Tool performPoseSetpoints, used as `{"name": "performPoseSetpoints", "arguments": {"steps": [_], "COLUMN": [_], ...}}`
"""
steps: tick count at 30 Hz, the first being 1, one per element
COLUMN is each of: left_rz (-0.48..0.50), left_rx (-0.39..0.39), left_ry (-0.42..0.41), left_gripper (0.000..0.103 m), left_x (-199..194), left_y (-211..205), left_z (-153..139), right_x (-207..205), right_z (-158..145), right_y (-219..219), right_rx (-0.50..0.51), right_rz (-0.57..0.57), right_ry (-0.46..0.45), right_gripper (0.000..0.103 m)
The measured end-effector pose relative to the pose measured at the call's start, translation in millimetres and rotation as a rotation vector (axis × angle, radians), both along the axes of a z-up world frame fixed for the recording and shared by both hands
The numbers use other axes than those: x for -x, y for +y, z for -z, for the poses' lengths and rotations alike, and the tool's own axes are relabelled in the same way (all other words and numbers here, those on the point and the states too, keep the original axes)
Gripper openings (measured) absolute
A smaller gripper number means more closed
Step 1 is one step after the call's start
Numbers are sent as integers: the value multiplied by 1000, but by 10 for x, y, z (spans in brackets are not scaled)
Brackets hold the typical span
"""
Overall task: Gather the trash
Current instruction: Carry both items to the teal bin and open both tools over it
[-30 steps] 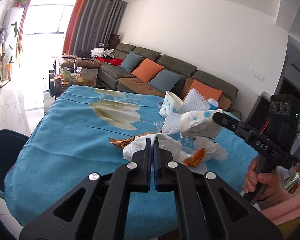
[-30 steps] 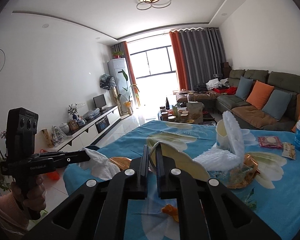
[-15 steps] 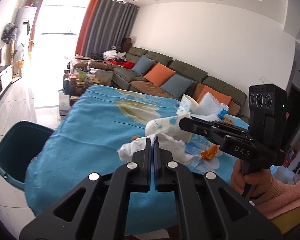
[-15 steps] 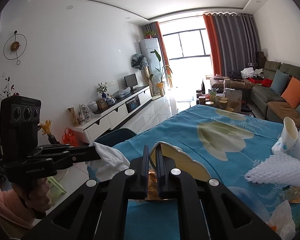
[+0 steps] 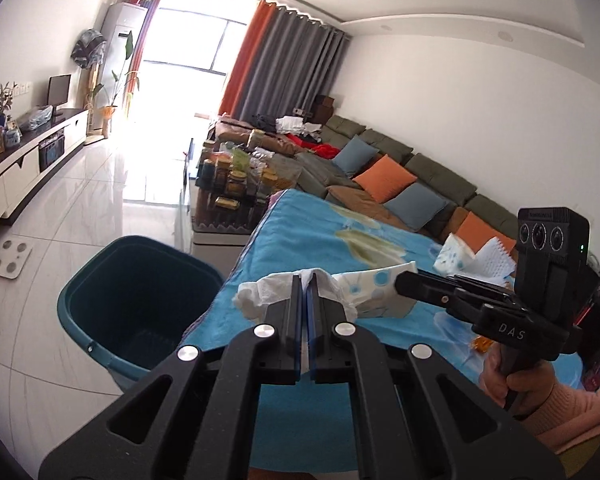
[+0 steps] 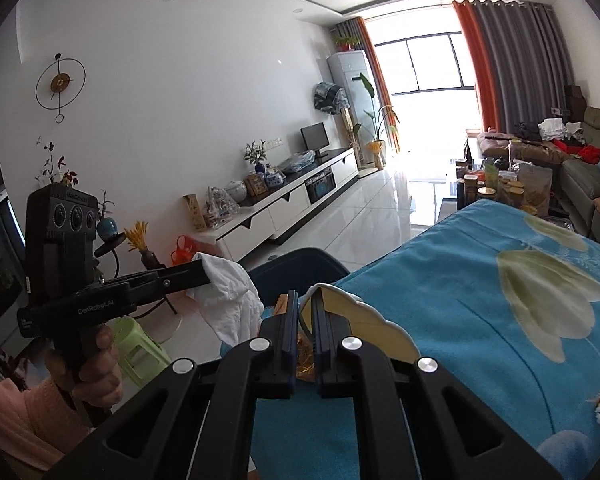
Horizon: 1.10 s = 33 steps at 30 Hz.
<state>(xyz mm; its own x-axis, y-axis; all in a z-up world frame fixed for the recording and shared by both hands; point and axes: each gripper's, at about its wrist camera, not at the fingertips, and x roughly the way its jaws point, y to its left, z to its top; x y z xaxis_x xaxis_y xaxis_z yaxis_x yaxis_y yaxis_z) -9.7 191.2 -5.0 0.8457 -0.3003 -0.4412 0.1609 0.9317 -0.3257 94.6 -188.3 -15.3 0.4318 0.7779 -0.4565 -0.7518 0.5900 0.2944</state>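
Observation:
My left gripper (image 5: 307,280) is shut on a crumpled white tissue (image 5: 260,292), held over the table's left edge beside a teal bin (image 5: 140,304). It also shows in the right wrist view (image 6: 204,276) with the tissue (image 6: 232,304) hanging from it. My right gripper (image 6: 305,300) is shut on a flattened paper cup (image 6: 364,320), white with blue dots outside (image 5: 374,284), yellowish inside. The right gripper (image 5: 400,280) shows in the left wrist view just right of my left one. The bin's rim (image 6: 300,256) shows behind the fingers.
The table wears a blue flowered cloth (image 5: 320,240). More trash lies far right on it: a paper cup (image 5: 452,254) and white foam netting (image 5: 494,260). A green stool (image 6: 140,352) stands by the bin. A cluttered coffee table (image 5: 232,184) and sofa (image 5: 400,184) lie beyond.
Both grippers have swung left from the trash pile toward the table's edge, carrying the tissue and the cup. The teal bin has come into fuller view below the left gripper.

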Motion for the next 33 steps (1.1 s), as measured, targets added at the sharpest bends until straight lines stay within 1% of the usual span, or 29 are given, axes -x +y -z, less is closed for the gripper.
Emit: {"name": "performPoseSetpoints", "arguments": {"steps": [2, 5, 9, 16, 20, 24, 28, 33], "left_rz": [-13, -42, -97, -176, -211, -242, -274, -296], "left_rx": [-6, 16, 22, 3, -16, -29, -38, -34], "left_ry": [6, -9, -33, -29, -22, 2, 41, 94], "left_gripper": [2, 2, 2, 2, 2, 2, 2, 2], "left_x": [-35, 1, 103, 69, -25, -164, -328, -517], "left_y": [49, 190, 399, 631, 736, 807, 888, 985], "left_z": [45, 46, -3, -8, 7, 85, 175, 321], "right_x": [-31, -40, -52, -126, -189, -326, -414, -569], "right_z": [98, 177, 220, 110, -20, -138, -244, -214], "right_y": [81, 122, 108, 57, 92, 234, 458, 843], "right_rx": [34, 77, 85, 48, 37, 30, 28, 55], "right_rz": [1, 13, 24, 53, 46, 17, -40, -132], "right_ry": [13, 19, 26, 10, -27, -45, -53, -12], "right_gripper": [5, 5, 5, 4, 4, 4, 4, 4]}}
